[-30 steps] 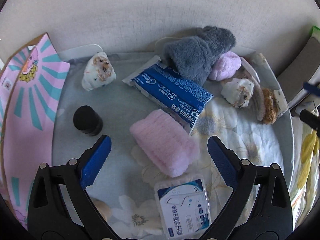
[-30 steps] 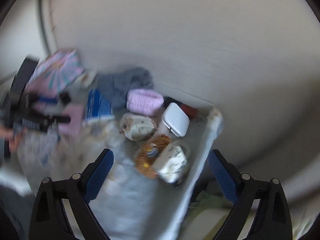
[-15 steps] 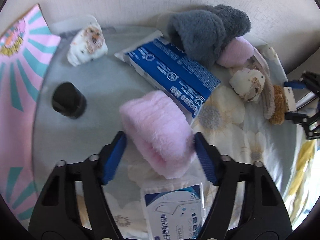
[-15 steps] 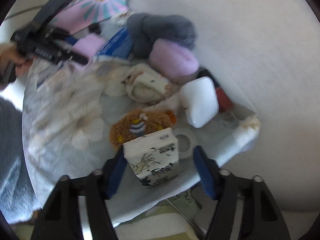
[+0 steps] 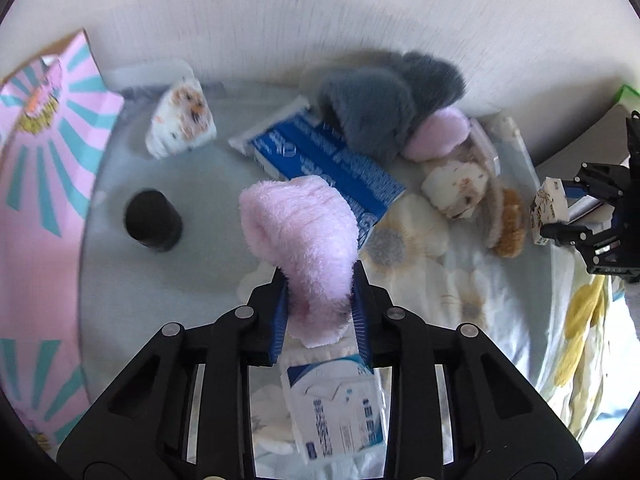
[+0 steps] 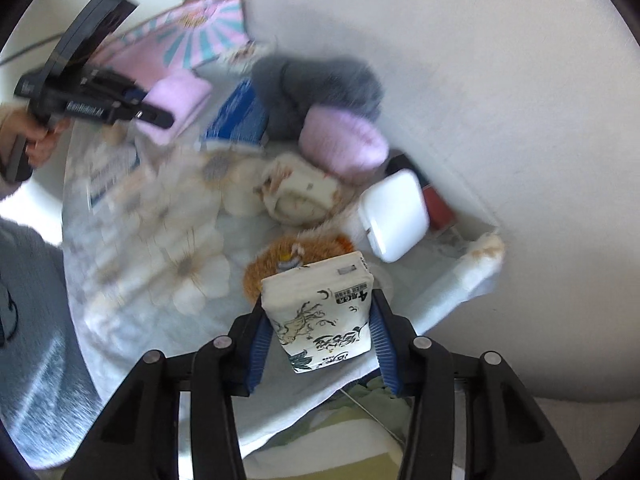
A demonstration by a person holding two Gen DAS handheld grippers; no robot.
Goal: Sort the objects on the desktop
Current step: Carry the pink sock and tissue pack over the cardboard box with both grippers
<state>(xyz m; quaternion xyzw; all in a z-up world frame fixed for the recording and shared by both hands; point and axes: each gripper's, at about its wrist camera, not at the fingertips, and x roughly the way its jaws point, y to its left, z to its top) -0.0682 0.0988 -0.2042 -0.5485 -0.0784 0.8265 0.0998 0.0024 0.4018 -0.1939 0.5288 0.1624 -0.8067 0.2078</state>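
Your left hand-held gripper (image 5: 320, 304) is clenched on the pink fluffy roll (image 5: 300, 236), blue pads pressing both sides of its near end. The roll sticks up and forward, lifted clear of the worktop (image 5: 120, 280), partly covering the blue pack (image 5: 328, 164) behind it. A floss-pick box (image 5: 340, 412) lies flat right under the gripper.

Your right hand-held gripper (image 6: 316, 332) is grasping the white tissue pack (image 6: 320, 316) with ink drawings, held upright between the pads at the worktop's right side; in the left view the same pack (image 5: 548, 212) sits just off the cloth's right side.

Open room: bare grey surface to the left of the roll, with only the black cap (image 5: 154, 220) on it and a small tissue pack (image 5: 182, 120) farther back by the wall. The pink striped board (image 5: 44, 160) stands along the left edge. The floral cloth (image 5: 460, 292) toward the near right is mostly free and drapes over the edge.

Back right is crowded: grey fluffy item (image 5: 384, 104) lying on the blue pack, a second pink roll (image 5: 440, 136) touching it, a patterned pack (image 5: 456, 188) beside that, brown plush (image 6: 304, 252) just behind the held pack. A white case (image 6: 394, 216) and a red-brown item (image 6: 436, 204) sit near the back right corner against the wall.
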